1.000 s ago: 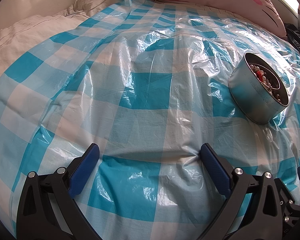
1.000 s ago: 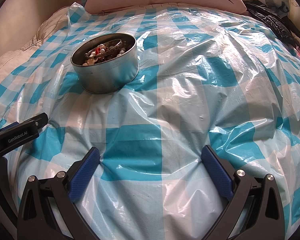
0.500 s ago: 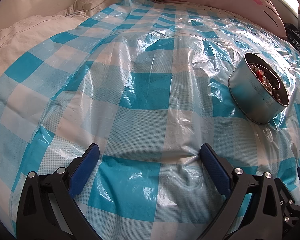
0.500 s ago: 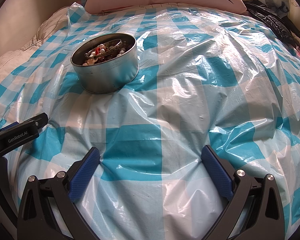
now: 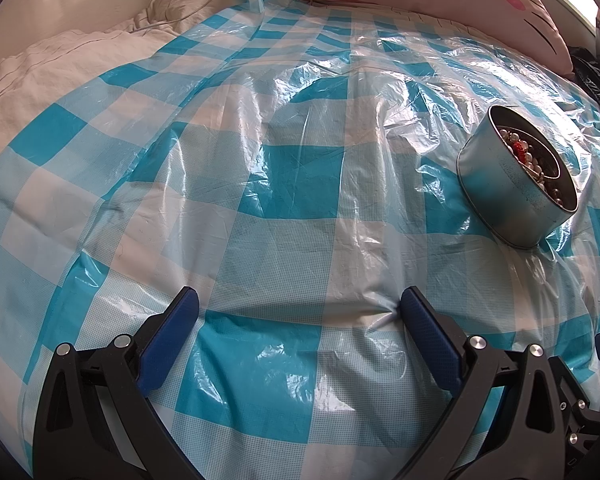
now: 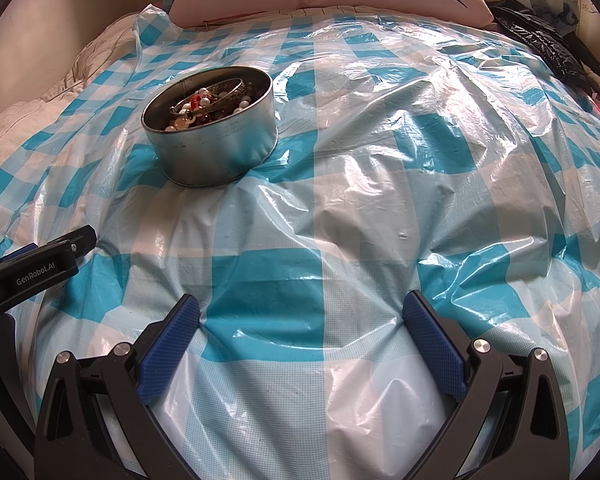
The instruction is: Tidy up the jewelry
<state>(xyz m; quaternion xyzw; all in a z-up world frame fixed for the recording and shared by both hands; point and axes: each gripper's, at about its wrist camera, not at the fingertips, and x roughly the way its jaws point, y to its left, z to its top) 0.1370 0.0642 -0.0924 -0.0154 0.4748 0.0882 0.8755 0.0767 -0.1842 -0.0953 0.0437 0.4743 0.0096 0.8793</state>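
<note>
One round tin (image 6: 216, 148) of beaded jewelry (image 6: 204, 106) set on checkered plastic sheet (image 6: 360, 208), wide bare sheet around, left gripper (image 5: 300, 308) and right gripper (image 6: 300, 312) fingers held apart, empty.

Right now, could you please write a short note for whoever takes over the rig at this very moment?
Left hand-held gripper: open, empty, low over the checked plastic sheet.
Right hand-held gripper: open, empty, also low over the sheet.
The round metal tin stands upright on the sheet, ahead and left of the right hand-held gripper, ahead and right of the left one. The jewelry, beads and a bangle, lies tangled inside it.
Done: nothing visible; no piece lies outside the tin.
Left: take pieces out and sort them.
</note>
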